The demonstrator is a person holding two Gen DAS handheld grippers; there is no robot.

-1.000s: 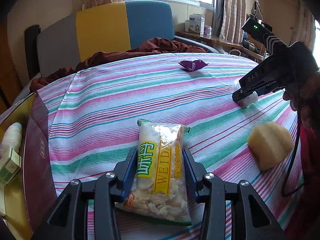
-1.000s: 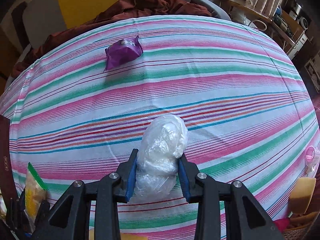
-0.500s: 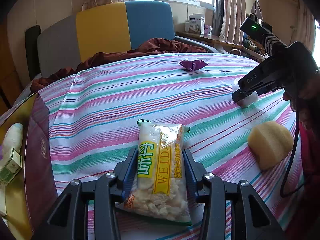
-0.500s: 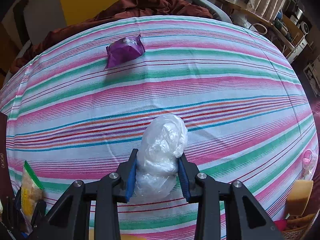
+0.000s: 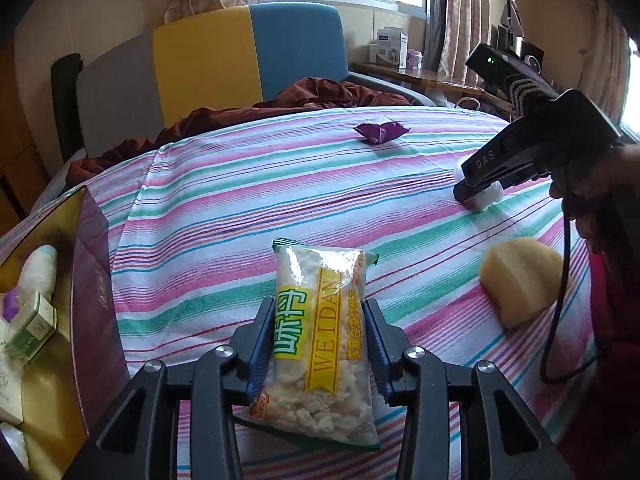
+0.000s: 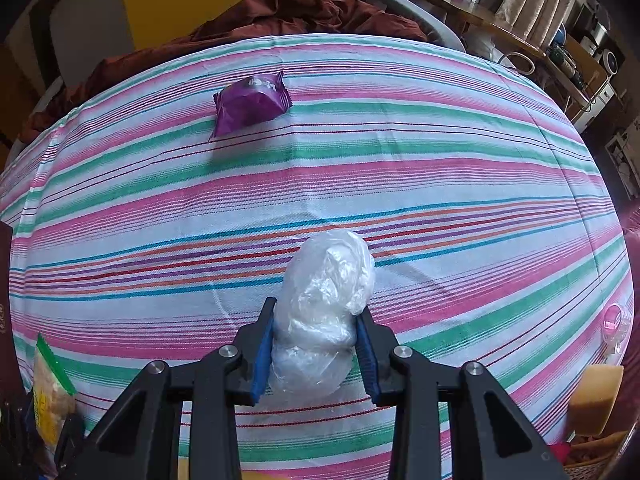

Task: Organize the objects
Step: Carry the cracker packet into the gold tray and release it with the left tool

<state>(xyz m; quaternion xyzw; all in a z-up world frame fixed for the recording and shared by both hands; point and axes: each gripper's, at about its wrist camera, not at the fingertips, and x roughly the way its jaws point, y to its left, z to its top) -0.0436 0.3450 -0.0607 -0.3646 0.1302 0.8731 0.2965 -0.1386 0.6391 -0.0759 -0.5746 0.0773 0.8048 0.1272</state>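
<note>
Snack packet (image 6: 50, 394) cut by left frame edge, below the purple packet (image 6: 251, 101). Yellow sponge (image 6: 595, 394) partly hidden at lower right. Small print on purple packet unreadable.

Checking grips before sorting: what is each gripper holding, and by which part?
Left gripper clamps the snack packet across its middle, at the side edges. Right gripper clamps the clear plastic bundle around its lower half.

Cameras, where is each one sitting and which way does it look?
Left wrist: on the left gripper, facing the sofa; its jaws pinch the snack bag; the right gripper shows.
Right wrist: on the right gripper, tilted down at the striped cloth; jaws pinch the plastic bundle.
Both show the purple packet.
</note>
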